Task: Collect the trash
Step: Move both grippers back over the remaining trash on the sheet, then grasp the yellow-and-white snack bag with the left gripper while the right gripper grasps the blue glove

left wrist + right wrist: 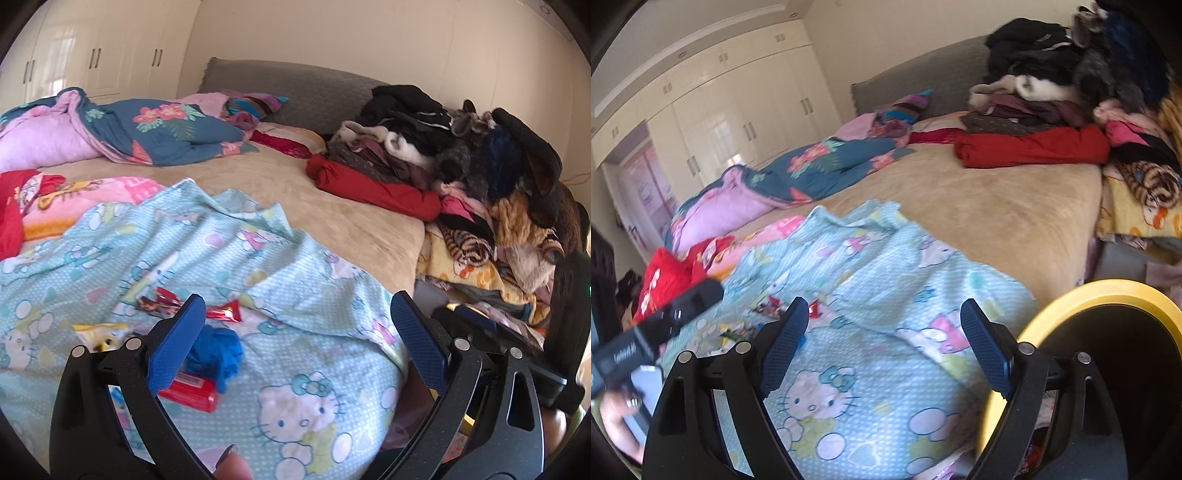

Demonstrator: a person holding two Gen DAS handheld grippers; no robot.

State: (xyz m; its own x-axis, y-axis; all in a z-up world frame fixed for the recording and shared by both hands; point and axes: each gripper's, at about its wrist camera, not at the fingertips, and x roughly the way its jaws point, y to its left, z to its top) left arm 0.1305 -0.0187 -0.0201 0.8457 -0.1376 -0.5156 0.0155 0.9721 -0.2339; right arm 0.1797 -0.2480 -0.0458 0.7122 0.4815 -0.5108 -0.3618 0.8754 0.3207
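Several pieces of trash lie on a light-blue cartoon-cat blanket (303, 376): a red wrapper (223, 314), a dark printed wrapper (159, 304), a yellow wrapper (98, 332), a crumpled blue piece (216, 350) and a red packet (192, 393). My left gripper (299, 299) is open just above them, and its left finger (173, 347) covers part of the pile. My right gripper (884, 302) is open wide over the blanket (871, 369) with nothing between its fingers. The wrappers (768, 308) sit past its left finger. A yellow-rimmed bin (1100, 291) is at lower right.
The bed has a beige sheet (332, 206), a blue floral quilt (166, 129) at the back left and a tall heap of clothes (480, 166) on the right. White wardrobes (720, 110) line the far wall. A red garment (1030, 146) lies by the heap.
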